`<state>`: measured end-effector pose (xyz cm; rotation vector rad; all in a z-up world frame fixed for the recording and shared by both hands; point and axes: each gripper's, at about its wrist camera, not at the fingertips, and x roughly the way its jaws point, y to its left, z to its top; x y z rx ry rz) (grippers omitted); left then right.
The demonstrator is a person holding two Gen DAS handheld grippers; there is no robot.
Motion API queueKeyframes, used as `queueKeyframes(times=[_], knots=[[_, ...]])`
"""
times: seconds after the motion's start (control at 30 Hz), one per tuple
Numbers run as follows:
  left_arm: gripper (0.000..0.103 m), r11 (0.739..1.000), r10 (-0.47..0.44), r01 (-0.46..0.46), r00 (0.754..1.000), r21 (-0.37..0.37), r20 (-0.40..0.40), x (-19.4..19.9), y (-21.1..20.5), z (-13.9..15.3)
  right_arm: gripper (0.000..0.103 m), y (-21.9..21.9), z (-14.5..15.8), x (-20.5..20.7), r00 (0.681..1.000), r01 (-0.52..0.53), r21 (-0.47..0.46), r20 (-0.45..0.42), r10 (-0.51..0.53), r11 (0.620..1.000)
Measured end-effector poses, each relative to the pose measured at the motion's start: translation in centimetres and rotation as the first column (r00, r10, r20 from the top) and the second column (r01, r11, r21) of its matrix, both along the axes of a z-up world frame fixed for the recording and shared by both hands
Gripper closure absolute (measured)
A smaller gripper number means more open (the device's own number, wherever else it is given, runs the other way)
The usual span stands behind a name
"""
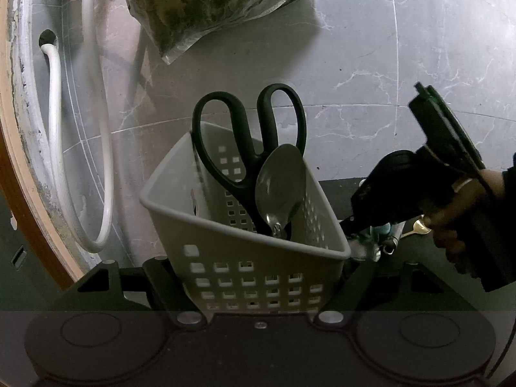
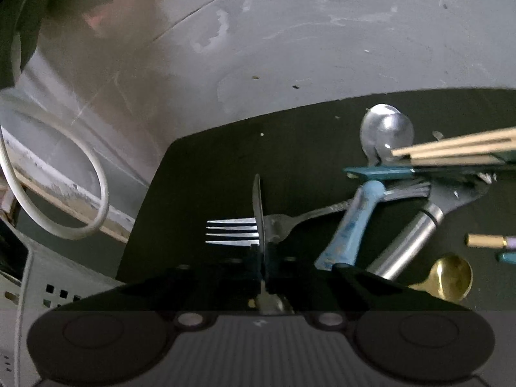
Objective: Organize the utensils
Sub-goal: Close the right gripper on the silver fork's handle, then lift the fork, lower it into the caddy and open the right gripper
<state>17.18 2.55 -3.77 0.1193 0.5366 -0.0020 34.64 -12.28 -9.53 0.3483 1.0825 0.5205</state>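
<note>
Holding the white perforated basket [image 1: 245, 258], your left gripper [image 1: 254, 293] has its jaws clenched on the basket's lower wall. Black-handled scissors [image 1: 248, 142] and a steel spoon [image 1: 280, 183] stand inside it, handles down for the spoon, loops up for the scissors. Your right gripper [image 2: 263, 258] is clenched on a thin metal blade, edge-on, likely a knife [image 2: 258, 206]. Just beyond lies a fork [image 2: 238, 233] on the dark mat [image 2: 206, 174], with a blue-handled tool [image 2: 351, 225], bamboo chopsticks [image 2: 451, 150] and a gold spoon [image 2: 451, 277] nearby.

No readable text, labels or numbers anywhere.
</note>
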Motion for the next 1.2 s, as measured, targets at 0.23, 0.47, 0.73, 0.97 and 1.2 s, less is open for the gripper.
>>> queueKeyframes(times=[0.23, 0.47, 0.73, 0.97, 1.2], knots=[[0.025, 1.0, -0.003, 0.003, 1.0, 0.001, 0.003, 0.0, 0.0, -0.1, 0.102, -1.4, -0.4, -0.9, 0.999, 0.027, 0.061, -0.021, -0.026, 0.998], [0.025, 1.0, -0.004, 0.004, 1.0, -0.002, 0.008, -0.1, 0.1, -0.2, 0.102, -2.8, 0.0, -1.8, 0.999, 0.047, 0.13, -0.001, -0.048, 0.99], [0.025, 1.0, -0.016, 0.016, 1.0, 0.001, 0.01, -0.3, 0.2, -0.2, 0.102, -5.2, 5.1, -4.2, 0.981, 0.033, 0.323, 0.17, -0.092, 0.946], [0.025, 0.999, -0.041, 0.041, 0.999, 0.004, 0.008, -0.4, -0.2, -0.2, 0.102, -4.7, 11.7, -7.1, 0.908, -0.179, 0.44, 0.417, -0.024, 0.88], [0.025, 0.996, -0.083, 0.083, 0.997, 0.013, 0.003, -0.5, -1.1, -0.3, 0.102, -0.5, 12.8, -7.8, 0.856, -0.353, 0.451, 0.51, 0.088, 0.819]])
